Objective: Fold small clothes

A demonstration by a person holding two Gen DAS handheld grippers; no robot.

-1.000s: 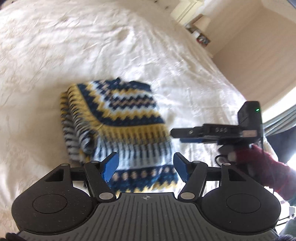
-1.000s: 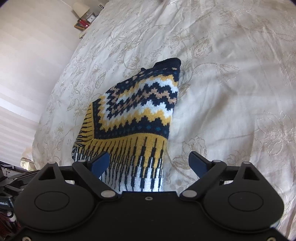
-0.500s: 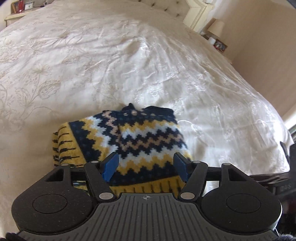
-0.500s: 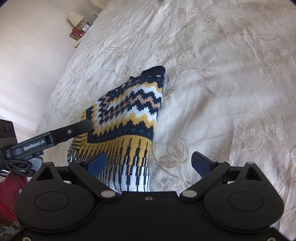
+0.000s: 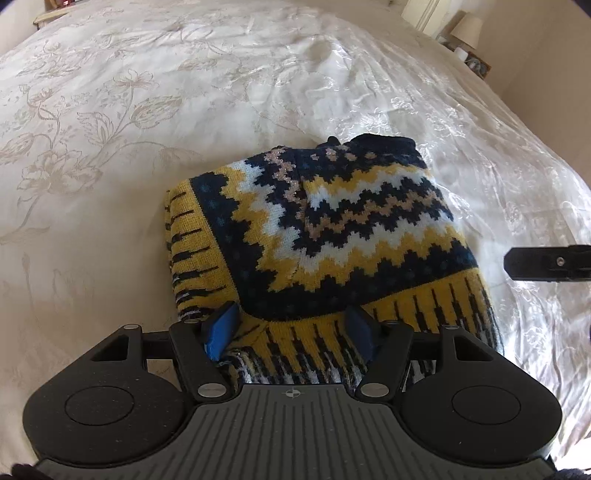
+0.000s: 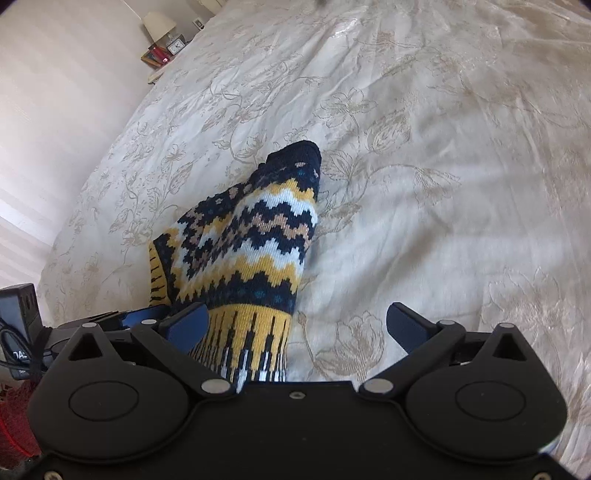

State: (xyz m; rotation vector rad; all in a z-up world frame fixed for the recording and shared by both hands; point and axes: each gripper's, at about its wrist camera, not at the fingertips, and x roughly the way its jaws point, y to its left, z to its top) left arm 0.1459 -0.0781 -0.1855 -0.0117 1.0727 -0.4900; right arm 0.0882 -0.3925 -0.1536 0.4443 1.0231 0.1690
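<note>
A small folded knit sweater in navy, yellow and white zigzags lies on the cream floral-embroidered bedspread of a bed. The left tool hangs over its near yellow-striped edge, jaws apart astride the fabric, not pinching. The right tool has just been opening and stands wide, its left finger over the sweater's edge.

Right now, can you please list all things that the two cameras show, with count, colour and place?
sweater: one, navy, yellow and white zigzag knit, folded, lying on the bedspread
bedspread: one, cream with flower pattern, covers the whole bed
lamp: one, pale shade, on a bedside shelf, far left
clock: one, small, beside the lamp
left gripper: fingers open, the sweater's near edge lies between them
right gripper: fingers wide open, have just been opening, sweater's hem between them, not pressed
</note>
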